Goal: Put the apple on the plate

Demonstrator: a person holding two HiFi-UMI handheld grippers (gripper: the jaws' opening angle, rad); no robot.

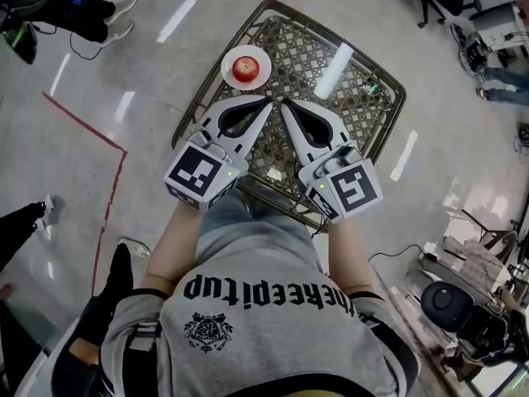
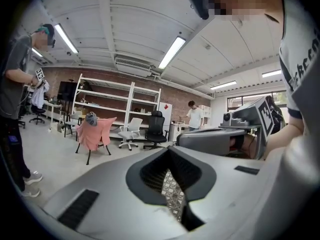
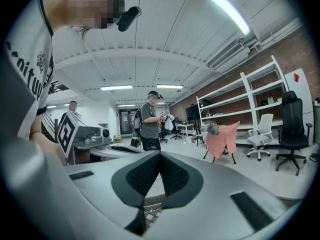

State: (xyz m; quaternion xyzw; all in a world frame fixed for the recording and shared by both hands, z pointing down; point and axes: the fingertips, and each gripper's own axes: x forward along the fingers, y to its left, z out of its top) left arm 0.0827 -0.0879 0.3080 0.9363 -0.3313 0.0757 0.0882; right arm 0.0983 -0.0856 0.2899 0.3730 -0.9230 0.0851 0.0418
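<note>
A red apple (image 1: 245, 69) sits on a small white plate (image 1: 227, 64) at the far left corner of the lattice-topped table (image 1: 364, 122). Both grippers hover side by side over the table's near half, short of the plate, pointing away from the person. My left gripper (image 1: 267, 102) is shut, its tips meeting with nothing between them, as the left gripper view (image 2: 170, 150) also shows. My right gripper (image 1: 285, 103) is shut and empty too, pads together in the right gripper view (image 3: 160, 154). The apple is out of sight in both gripper views.
A bright white strip (image 1: 335, 70) and a small dark object (image 1: 372, 88) lie on the table's far right. A red tape line (image 1: 83, 122) marks the floor at left. People stand nearby (image 3: 149, 121); a pink-draped chair (image 2: 95, 131) and office chairs stand farther off.
</note>
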